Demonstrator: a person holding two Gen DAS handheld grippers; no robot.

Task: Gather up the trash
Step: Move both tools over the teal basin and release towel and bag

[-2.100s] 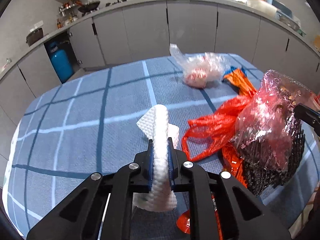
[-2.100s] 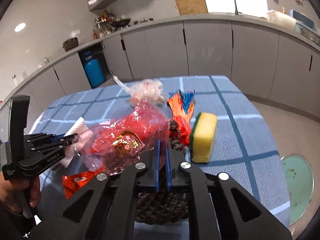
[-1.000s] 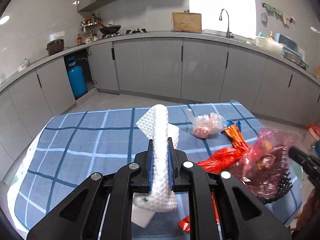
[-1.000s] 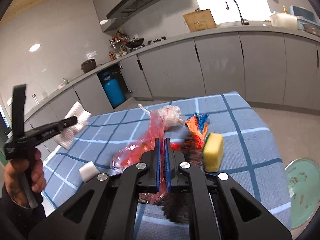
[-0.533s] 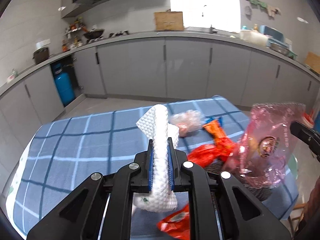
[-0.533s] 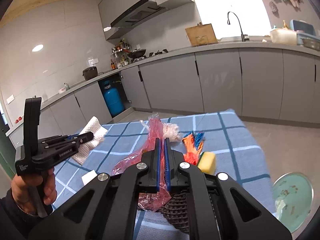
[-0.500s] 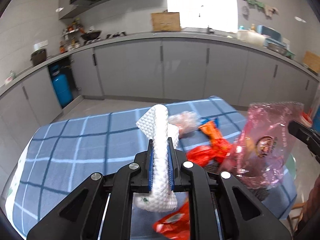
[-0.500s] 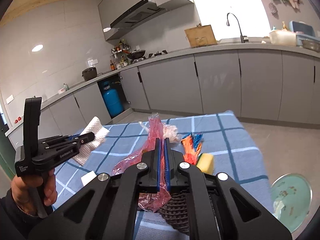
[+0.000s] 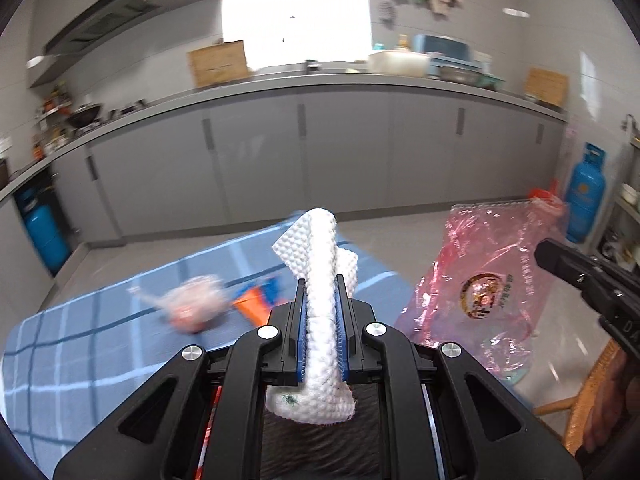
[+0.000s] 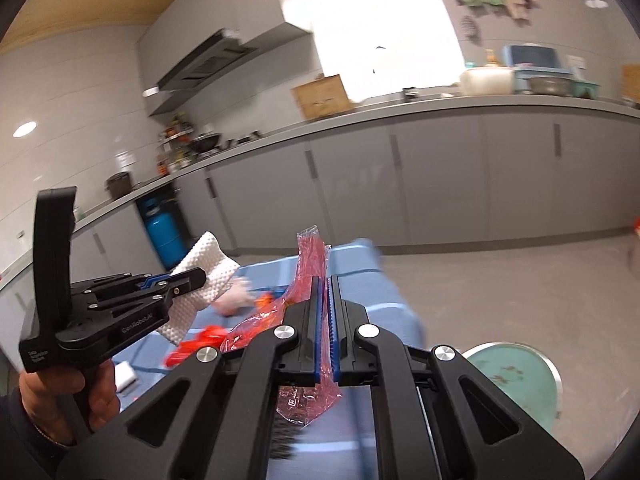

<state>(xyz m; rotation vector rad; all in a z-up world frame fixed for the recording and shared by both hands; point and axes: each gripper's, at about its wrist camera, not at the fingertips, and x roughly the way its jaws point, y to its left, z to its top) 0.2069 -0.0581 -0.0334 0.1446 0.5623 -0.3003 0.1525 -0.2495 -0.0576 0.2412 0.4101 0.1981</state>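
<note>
A white dimpled paper towel (image 9: 320,312) is standing upright between the blue pads of the left gripper (image 9: 322,330), sticking out above the fingertips and hanging crumpled below them; the jaws are pressing together on it, holding it up above a table covered in a blue checked cloth (image 9: 80,344). To its right, a pink see-through plastic bag (image 9: 480,284) with a round printed emblem is hanging in the air off the tip of the right gripper (image 10: 325,320), whose jaws are closing tightly on a thin fold of the bag. Seen from the right wrist, the bag is rising above the fingertips and draping below them, and the left gripper is sitting off to the left, apart from the bag, with a hand (image 10: 68,396) gripping its handle. On the cloth behind are lying a blurred clear bag with something pinkish inside (image 9: 192,304) and orange and blue wrappers (image 9: 260,300). A round green stool (image 10: 516,380) is standing on the floor beside the table.
</note>
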